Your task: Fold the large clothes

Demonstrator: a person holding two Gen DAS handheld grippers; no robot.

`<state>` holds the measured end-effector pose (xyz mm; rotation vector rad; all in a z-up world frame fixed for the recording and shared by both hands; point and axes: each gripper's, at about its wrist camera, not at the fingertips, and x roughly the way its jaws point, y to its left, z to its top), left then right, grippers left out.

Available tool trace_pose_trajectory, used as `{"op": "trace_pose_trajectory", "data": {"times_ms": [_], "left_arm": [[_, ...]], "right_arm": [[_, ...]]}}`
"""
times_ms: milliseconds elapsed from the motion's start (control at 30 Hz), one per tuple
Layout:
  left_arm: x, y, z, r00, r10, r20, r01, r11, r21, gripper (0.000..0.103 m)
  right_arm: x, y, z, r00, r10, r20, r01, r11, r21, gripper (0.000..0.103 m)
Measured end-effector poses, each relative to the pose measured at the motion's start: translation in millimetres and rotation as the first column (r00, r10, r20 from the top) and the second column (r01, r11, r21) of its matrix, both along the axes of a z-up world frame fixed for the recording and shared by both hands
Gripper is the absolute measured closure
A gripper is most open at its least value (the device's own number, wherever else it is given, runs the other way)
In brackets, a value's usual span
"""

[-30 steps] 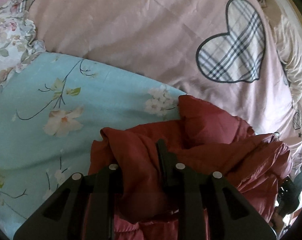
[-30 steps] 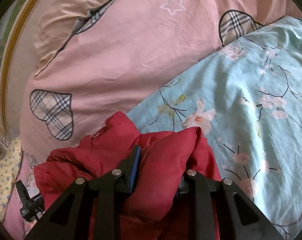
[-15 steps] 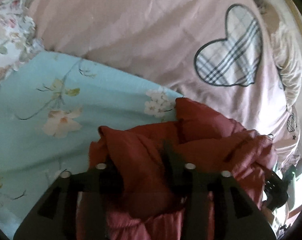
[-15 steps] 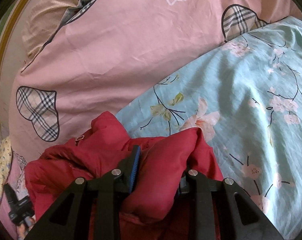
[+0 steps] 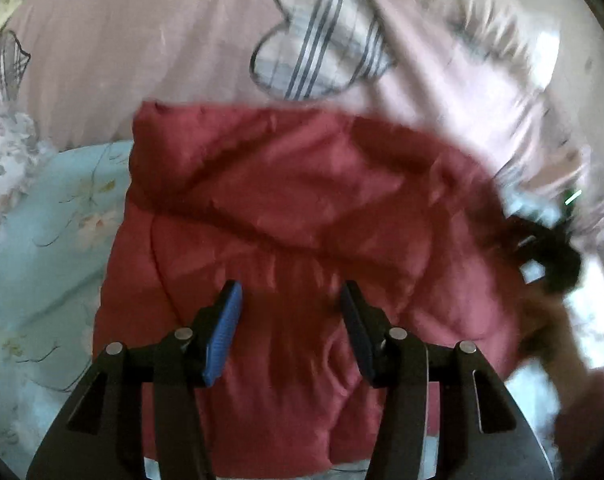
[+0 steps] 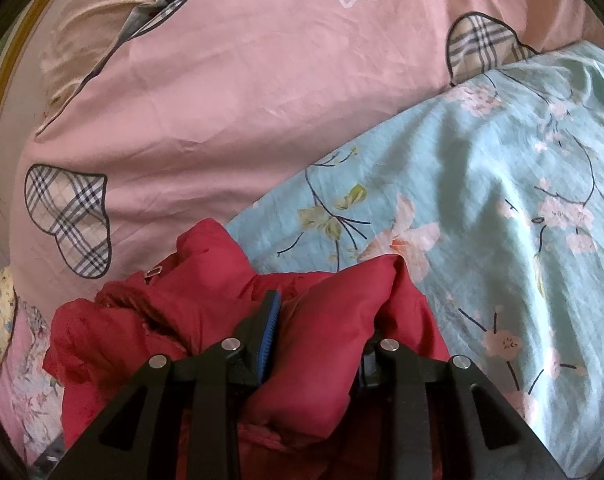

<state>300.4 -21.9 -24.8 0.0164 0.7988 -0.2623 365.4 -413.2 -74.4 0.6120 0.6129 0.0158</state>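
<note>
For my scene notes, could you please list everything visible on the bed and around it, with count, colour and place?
puffy jacket: one, red, bunched on the bed nearest both cameras.
pink cover: one, pink with plaid hearts and a white star, beyond the jacket.
floral quilt: one, pale blue with pink blossoms, overlapping the pink cover, beside the jacket.
beige cloth: one, tan, at the far edge.
left gripper: black with blue pads, jaws opening, nothing pinched, above the jacket.
right gripper: black, jaws opening, a jacket fold still pressed between them.
</note>
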Motion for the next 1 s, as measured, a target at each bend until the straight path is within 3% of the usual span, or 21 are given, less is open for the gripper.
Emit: {"op": "trace_pose_trajectory", "data": {"times_ms": [67,200,233,300,333,433,533,633,700,867,1000], "left_arm": [[9.4,-4.0,-15.0,0.999,0.031,-0.014,-0.031,0.999,0.041,0.053],[20.5,-5.3,-23.1,0.999,0.048,-0.008,-0.048,0.997,0.056,0.052],[21.8,-6.5,-22.9,0.999,0.051,-0.005,-0.051,0.997,0.063,0.052],[25.1,-7.2,-21.2,0.998,0.056,-0.002,-0.055,0.996,0.07,0.052],[25.5,-8.4,-21.1,0.995,0.102,-0.015,-0.101,0.994,0.044,0.052],[23.5,-10.7,-21.5,0.994,0.109,-0.017,-0.108,0.993,0.048,0.052],[25.7,-9.8,-21.3,0.994,0.112,-0.021,-0.11,0.992,0.055,0.052],[29.0,-0.3,-17.1,0.993,0.117,-0.019,-0.116,0.992,0.05,0.053],[35.4,11.4,-15.7,0.988,0.152,-0.015,-0.151,0.987,0.062,0.053],[70.6,46.5,-29.2,0.97,0.226,-0.092,-0.226,0.974,0.017,0.052],[91.1,54.7,-42.4,0.961,0.236,-0.144,-0.241,0.97,-0.023,0.052]], "right_arm": [[-12.4,4.7,18.6,0.999,0.021,0.032,-0.019,0.999,-0.047,0.065],[-59.8,16.3,60.7,0.989,0.024,0.144,-0.003,0.99,-0.144,0.044],[-74.8,23.6,70.8,0.982,0.02,0.187,0.018,0.979,-0.201,0.03],[-93.3,41.7,81.4,0.969,0.06,0.239,0.013,0.955,-0.295,0.021],[-96.1,53.4,81.7,0.966,0.109,0.235,-0.024,0.941,-0.338,0.021],[-73.4,87.2,62.9,0.96,0.274,0.065,-0.225,0.887,-0.404,0.023],[-43.2,105.1,31.9,0.942,0.321,-0.094,-0.329,0.837,-0.437,0.023],[-20.8,95.5,12.2,0.945,0.298,-0.131,-0.326,0.853,-0.409,0.023],[-9.1,81.2,8.9,0.952,0.277,-0.128,-0.305,0.883,-0.356,0.023],[17.6,59.2,1.7,0.953,0.258,-0.158,-0.29,0.927,-0.24,0.022],[25.6,57.8,-3.1,0.954,0.255,-0.158,-0.286,0.932,-0.223,0.022]]}}
